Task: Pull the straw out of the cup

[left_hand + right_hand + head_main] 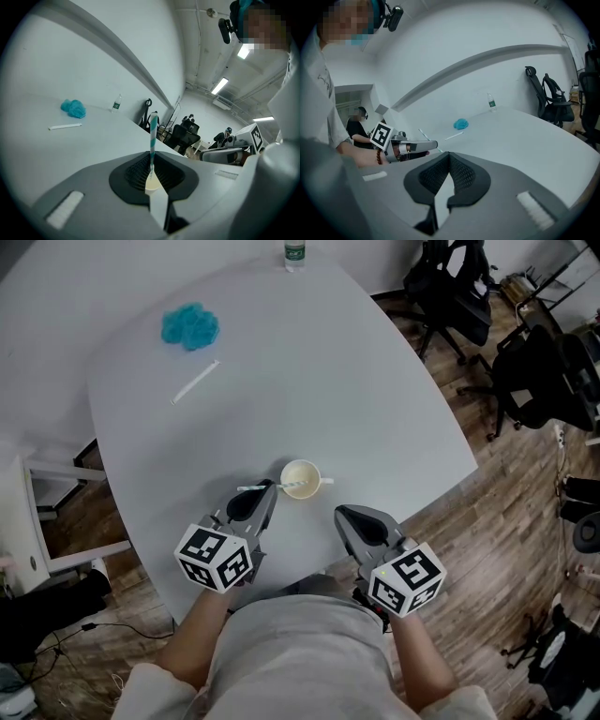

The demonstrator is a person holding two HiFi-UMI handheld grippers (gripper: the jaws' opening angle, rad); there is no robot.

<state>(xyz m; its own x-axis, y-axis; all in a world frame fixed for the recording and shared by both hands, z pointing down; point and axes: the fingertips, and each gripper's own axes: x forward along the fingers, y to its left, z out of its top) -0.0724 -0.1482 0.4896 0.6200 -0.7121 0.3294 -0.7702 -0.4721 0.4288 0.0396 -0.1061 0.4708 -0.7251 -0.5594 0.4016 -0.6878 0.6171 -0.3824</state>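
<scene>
Now your left gripper (151, 159) clamps straw (153, 131) crosswise, far end over cup (301, 479) by tabletop's (309, 362) near edge; right gripper (448, 158) closed, empty.

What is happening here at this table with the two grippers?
A person holds a gripper in each hand over a white table. The left gripper is clamped on the striped straw, whose lower end seems to be in the cup. The right gripper is shut and empty, beside the cup.
</scene>
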